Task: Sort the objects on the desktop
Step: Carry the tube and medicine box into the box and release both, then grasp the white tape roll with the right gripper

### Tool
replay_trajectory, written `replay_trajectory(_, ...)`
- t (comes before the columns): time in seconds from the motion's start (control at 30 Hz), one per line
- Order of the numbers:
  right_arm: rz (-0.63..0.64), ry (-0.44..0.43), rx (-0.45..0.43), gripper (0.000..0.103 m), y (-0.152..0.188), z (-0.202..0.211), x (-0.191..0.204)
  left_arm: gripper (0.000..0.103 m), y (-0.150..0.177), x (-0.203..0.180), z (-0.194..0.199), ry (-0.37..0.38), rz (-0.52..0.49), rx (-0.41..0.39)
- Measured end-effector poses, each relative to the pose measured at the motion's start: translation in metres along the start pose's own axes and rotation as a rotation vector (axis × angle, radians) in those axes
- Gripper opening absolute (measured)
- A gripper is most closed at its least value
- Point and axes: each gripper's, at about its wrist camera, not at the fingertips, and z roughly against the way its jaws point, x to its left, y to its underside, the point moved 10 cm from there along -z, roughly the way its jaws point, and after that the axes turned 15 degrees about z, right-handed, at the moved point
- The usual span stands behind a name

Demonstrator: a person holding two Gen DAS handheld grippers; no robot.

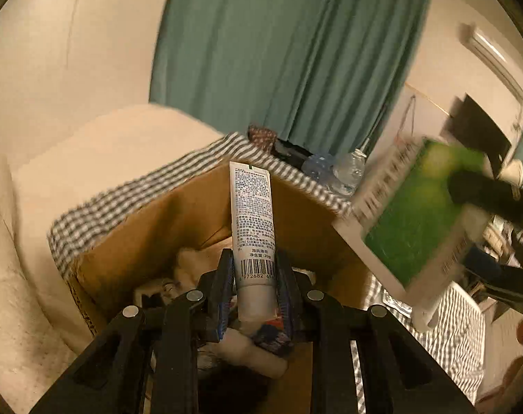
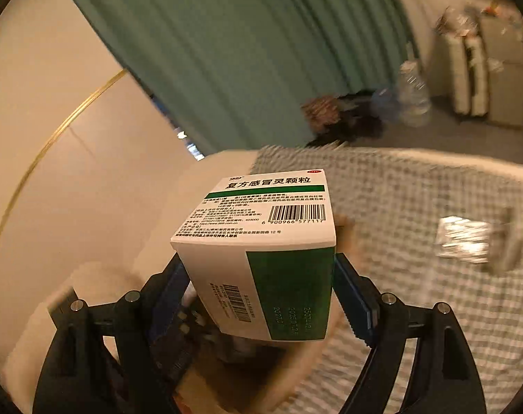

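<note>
Left wrist view: the left gripper (image 1: pixel 254 284) clamps a white tube (image 1: pixel 252 227) at its lower end; the tube stands up through the frame's centre, above an open cardboard box (image 1: pixel 178 220) on checked cloth (image 1: pixel 123 203). At right, blurred, is a green-and-white medicine box (image 1: pixel 413 220).

Right wrist view: the right gripper (image 2: pixel 261 293) grips the medicine box (image 2: pixel 264 252) at centre, between both fingers. A silver blister pack (image 2: pixel 465 239) lies on the cloth at right.

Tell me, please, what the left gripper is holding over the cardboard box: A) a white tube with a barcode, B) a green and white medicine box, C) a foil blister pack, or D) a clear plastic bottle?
A: the left gripper is closed on a white tube with printed text and a barcode, above the open cardboard box.
</note>
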Motion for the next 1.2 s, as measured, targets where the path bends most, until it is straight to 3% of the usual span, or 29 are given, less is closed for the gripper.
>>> replay_trajectory(0.1, -0.051, -0.059, 0.018, 0.086, -0.004, -0.034, 0.010, 0.026, 0.003, 0.017, -0.019, -0.065, 0.039, 0.030)
replay_trajectory(0.13, -0.061, -0.051, 0.039, 0.088, -0.004, -0.041, 0.007, 0.032, 0.005, 0.020, -0.024, -0.089, 0.042, 0.035)
replay_trajectory(0.23, -0.056, 0.028, 0.043, 0.090, -0.009, -0.042, -0.003, 0.070, 0.006, 0.023, -0.029, -0.101, 0.057, 0.057)
replay_trajectory(0.37, -0.043, 0.101, -0.028, 0.093, -0.012, -0.008, -0.031, 0.079, 0.004, 0.002, -0.017, -0.062, 0.043, 0.021)
replay_trajectory(0.47, -0.013, 0.232, -0.082, 0.095, -0.002, 0.033, -0.066, 0.090, 0.015, -0.041, -0.003, 0.040, -0.040, 0.002)
replay_trajectory(0.6, -0.042, 0.367, -0.083, 0.095, 0.033, 0.088, -0.129, 0.093, 0.052, -0.096, 0.003, 0.143, -0.155, 0.025)
replay_trajectory(0.67, -0.066, 0.434, -0.072, 0.095, 0.058, 0.115, -0.159, 0.101, 0.088, -0.125, -0.005, 0.176, -0.209, 0.084)
replay_trajectory(0.77, -0.092, 0.537, -0.059, 0.095, 0.099, 0.146, -0.200, 0.103, 0.143, -0.148, -0.026, 0.182, -0.273, 0.137)
replay_trajectory(0.9, -0.141, 0.586, -0.016, 0.095, 0.152, 0.157, -0.234, 0.103, 0.207, -0.155, -0.071, 0.141, -0.356, 0.198)
replay_trajectory(0.97, -0.178, 0.583, 0.002, 0.095, 0.178, 0.154, -0.250, 0.103, 0.233, -0.149, -0.100, 0.065, -0.381, 0.252)
replay_trajectory(1.03, -0.238, 0.579, 0.029, 0.095, 0.204, 0.145, -0.268, 0.103, 0.240, -0.138, -0.123, -0.033, -0.395, 0.245)
replay_trajectory(1.07, -0.268, 0.574, 0.048, 0.095, 0.216, 0.143, -0.273, 0.103, 0.242, -0.135, -0.129, -0.046, -0.394, 0.249)
replay_trajectory(1.2, -0.347, 0.561, 0.093, 0.095, 0.250, 0.129, -0.300, 0.103, 0.246, -0.140, -0.148, -0.014, -0.369, 0.253)
